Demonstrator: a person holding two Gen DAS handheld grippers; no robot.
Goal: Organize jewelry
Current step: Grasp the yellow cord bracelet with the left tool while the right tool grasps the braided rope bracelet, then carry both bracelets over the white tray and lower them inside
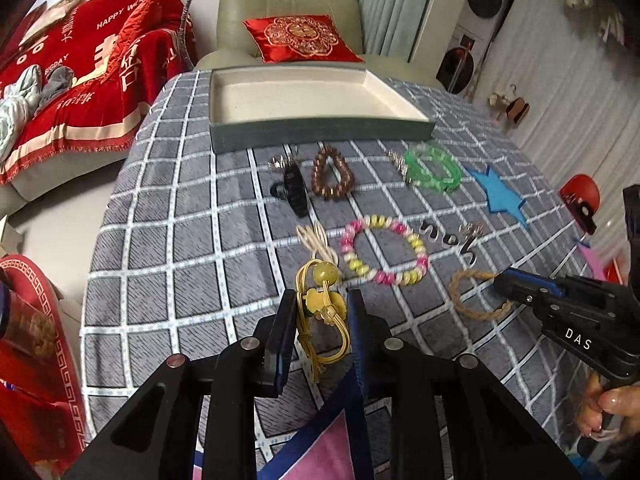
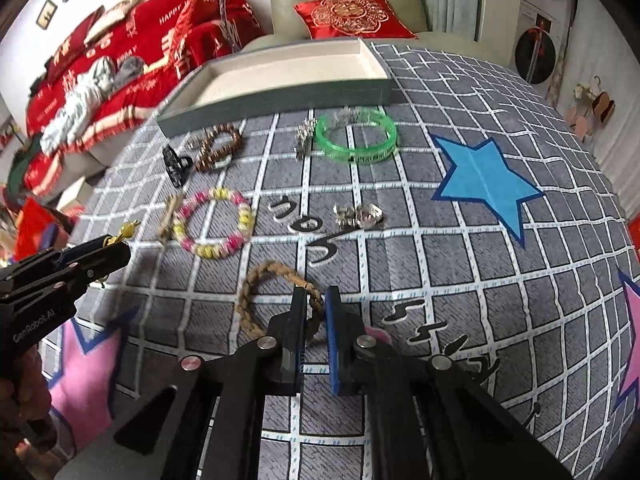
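Left wrist view
Left tongs (image 1: 320, 300): the two fingers stood on either side of a yellow cord hair tie (image 1: 322, 312), close against it; gripping it as far as could be seen.
Yellow cord hair tie: several thin yellow cords bunched in a long loop, with a round yellow-green bead and a flat yellow charm near the top and a knot lower down.
Pink and yellow bead bracelet (image 1: 384, 250): a round ring of glossy pink, yellow and white beads, flat on the worktop (image 1: 168, 240) just beyond the hair tie.
Brown bead bracelet (image 1: 333, 176): dark brown beads, pinched into a heart-like loop, near the tray (image 1: 320, 132).
Black hair clip (image 1: 294, 192): just left of the brown beads.
Green bangle (image 1: 434, 168): translucent green, right of the brown beads.
Tray: shallow, grey-green outside, cream inside, at the far edge of the checked grey cloth.

Right wrist view
Right tongs (image 2: 316, 312): fingers close together, clenched on the near right part of a braided tan bracelet (image 2: 256, 300).
Braided tan bracelet: a plaited straw-coloured loop, the rest lying on the worktop to the left of the fingers.
Silver watch (image 2: 360, 214): shiny metal, beyond the tongs, left of a blue star (image 2: 486, 184) printed on the cloth.
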